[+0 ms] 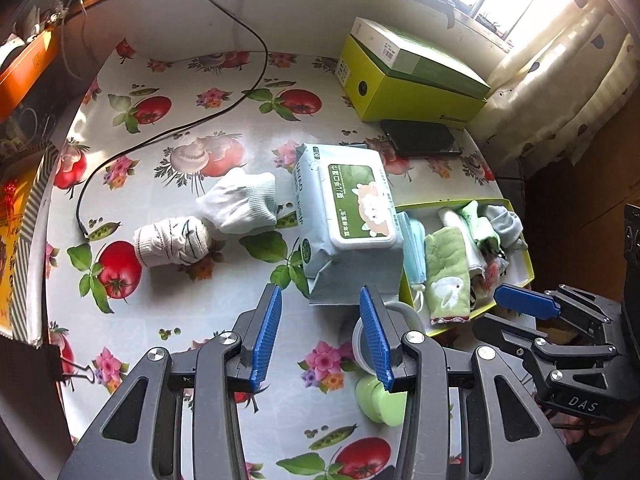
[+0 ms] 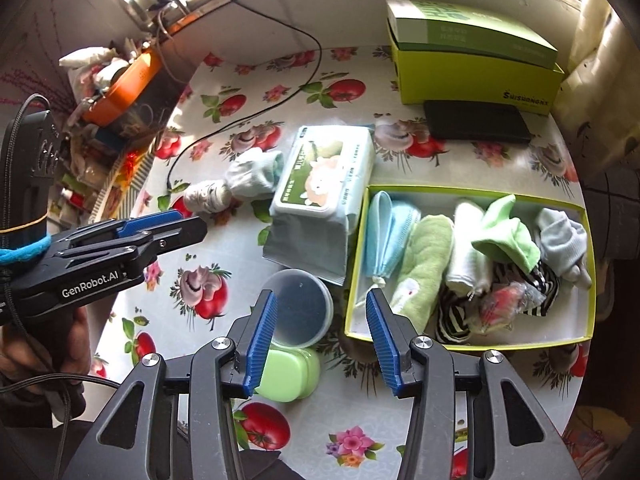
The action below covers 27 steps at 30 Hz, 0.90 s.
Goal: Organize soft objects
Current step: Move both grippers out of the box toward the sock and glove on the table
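Observation:
A pack of wet wipes (image 1: 344, 216) lies on the flowered tablecloth, left of an open yellow-green box (image 1: 520, 248) that holds several soft items: blue masks (image 2: 384, 232), a green towel (image 2: 424, 268), socks and gloves. A pale rolled sock (image 1: 240, 202) and a striped rolled sock (image 1: 172, 242) lie on the table left of the wipes. My left gripper (image 1: 320, 336) is open and empty, just short of the wipes' near end. My right gripper (image 2: 320, 340) is open and empty above the box's front left corner (image 2: 352, 328). The wipes (image 2: 320, 196) show there too.
A round lidded tub (image 2: 300, 308) and a green soap case (image 2: 288, 376) sit near the right gripper. A large green box (image 1: 408, 76) and a black case (image 1: 420, 138) stand at the back. A black cable (image 1: 168, 132) crosses the table. A binder clip (image 1: 64, 364) sits at the left edge.

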### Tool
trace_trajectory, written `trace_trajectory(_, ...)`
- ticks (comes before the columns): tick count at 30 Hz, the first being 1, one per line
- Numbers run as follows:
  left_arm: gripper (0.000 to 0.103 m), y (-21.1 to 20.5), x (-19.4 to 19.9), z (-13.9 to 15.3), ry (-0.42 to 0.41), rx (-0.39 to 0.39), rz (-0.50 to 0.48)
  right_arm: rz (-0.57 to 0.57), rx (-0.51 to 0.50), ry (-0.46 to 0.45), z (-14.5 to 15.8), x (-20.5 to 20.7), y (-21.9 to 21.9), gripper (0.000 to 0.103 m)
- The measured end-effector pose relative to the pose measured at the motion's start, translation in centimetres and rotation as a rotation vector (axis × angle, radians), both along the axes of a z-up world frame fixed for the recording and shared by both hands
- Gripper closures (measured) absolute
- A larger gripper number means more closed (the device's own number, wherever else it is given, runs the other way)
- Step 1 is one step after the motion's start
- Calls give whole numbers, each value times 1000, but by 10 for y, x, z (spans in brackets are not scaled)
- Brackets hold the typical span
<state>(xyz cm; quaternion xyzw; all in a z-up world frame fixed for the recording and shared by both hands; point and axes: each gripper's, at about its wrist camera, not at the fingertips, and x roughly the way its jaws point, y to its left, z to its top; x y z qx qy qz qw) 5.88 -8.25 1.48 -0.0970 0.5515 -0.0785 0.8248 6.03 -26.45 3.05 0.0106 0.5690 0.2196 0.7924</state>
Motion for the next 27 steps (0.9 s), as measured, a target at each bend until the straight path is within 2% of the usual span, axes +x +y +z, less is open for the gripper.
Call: trace_trajectory(27,61,80,-11,-38,85,-3,180,135,-13,33,-14,2,64,52)
